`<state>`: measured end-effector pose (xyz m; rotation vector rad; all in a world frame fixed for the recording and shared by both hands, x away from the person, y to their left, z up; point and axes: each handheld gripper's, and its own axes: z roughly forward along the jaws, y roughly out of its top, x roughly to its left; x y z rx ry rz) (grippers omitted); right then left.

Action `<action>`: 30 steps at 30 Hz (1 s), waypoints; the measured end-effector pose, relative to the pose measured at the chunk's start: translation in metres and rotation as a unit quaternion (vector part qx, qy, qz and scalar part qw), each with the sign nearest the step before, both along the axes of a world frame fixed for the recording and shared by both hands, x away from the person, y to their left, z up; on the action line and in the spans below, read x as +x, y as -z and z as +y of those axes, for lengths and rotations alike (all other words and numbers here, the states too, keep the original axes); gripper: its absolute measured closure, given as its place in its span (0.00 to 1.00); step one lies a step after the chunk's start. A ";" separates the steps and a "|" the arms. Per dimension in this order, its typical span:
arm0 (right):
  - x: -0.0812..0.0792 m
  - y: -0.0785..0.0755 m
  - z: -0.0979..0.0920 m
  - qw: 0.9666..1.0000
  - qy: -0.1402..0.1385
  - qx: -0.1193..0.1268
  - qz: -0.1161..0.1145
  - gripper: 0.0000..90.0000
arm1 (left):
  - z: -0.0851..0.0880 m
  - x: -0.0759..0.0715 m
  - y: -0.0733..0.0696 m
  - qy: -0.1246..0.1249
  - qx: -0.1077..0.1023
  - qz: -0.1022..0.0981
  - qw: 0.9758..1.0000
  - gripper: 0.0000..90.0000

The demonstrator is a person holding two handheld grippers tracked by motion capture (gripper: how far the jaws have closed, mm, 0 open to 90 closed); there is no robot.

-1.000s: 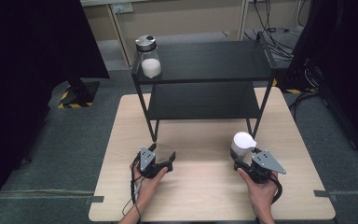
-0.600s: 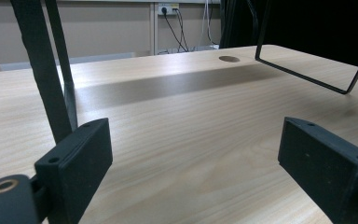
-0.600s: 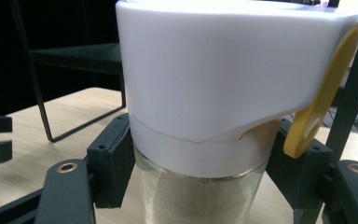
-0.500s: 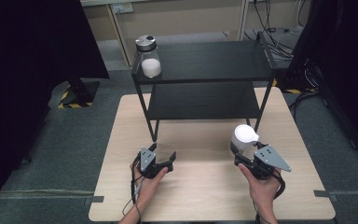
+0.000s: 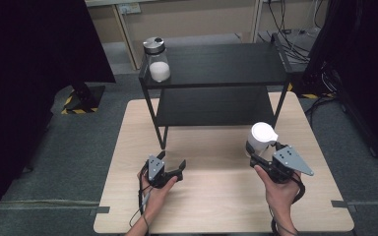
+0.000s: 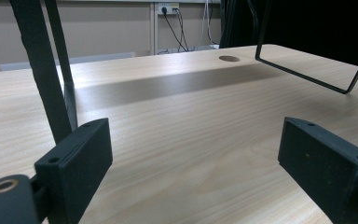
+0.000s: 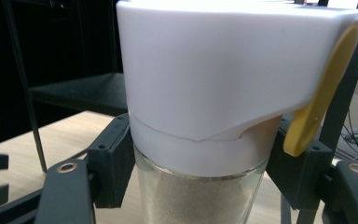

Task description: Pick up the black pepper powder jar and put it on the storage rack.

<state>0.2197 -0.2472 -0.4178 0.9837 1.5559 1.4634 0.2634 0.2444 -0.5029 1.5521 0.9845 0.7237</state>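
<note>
Pale wooden table (image 5: 216, 196), black two-tier metal shelf (image 5: 216, 69) | my right gripper (image 5: 258, 152) clamps white-capped glass shaker (image 5: 262, 137) near shelf's right leg | left gripper (image 5: 170, 164) wide, empty | keep shaker upright, squeeze below cap

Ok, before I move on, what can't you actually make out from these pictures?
- Bottom of the white-lidded jar: cut off by the lower edge in the right gripper view, hidden behind the right gripper in the high view, so whether it touches the table is unclear.
- Lower shelf, rear part: shadowed under the top shelf in the high view.
- Contents of the steel-lidded jar: white, too small to identify.
- Left gripper: open, holding nothing.
</note>
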 end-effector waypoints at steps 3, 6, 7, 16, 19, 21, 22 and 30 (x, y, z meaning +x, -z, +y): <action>0.001 -0.006 0.000 1.000 0.001 0.001 -0.006 0.34 | 0.000 0.000 0.000 0.000 0.001 0.000 1.000 0.10; 0.002 -0.012 0.000 1.000 0.002 0.002 -0.011 0.34 | 0.000 0.000 0.000 0.000 0.000 0.000 1.000 0.10; 0.003 -0.014 0.000 1.000 0.002 0.002 -0.013 0.34 | 0.000 0.000 0.000 0.000 0.000 0.000 1.000 0.10; 0.005 -0.030 0.001 1.000 0.006 0.006 -0.027 0.34 | 0.000 0.000 0.000 0.000 -0.001 0.000 1.000 0.10; 0.006 -0.034 0.002 1.000 0.006 0.005 -0.029 0.34 | 0.000 0.000 0.000 0.000 -0.001 0.000 1.000 0.10; 0.008 -0.036 0.002 1.000 0.006 0.005 -0.030 0.34 | 0.000 0.000 0.000 0.000 -0.001 0.000 1.000 0.10; 0.008 -0.037 0.002 0.999 0.006 0.005 -0.031 0.34 | 0.000 0.000 0.000 0.000 -0.001 0.000 1.000 0.10; 0.011 -0.050 0.002 0.999 0.006 0.011 -0.040 0.34 | -0.001 0.000 0.000 0.000 -0.001 -0.001 1.000 0.10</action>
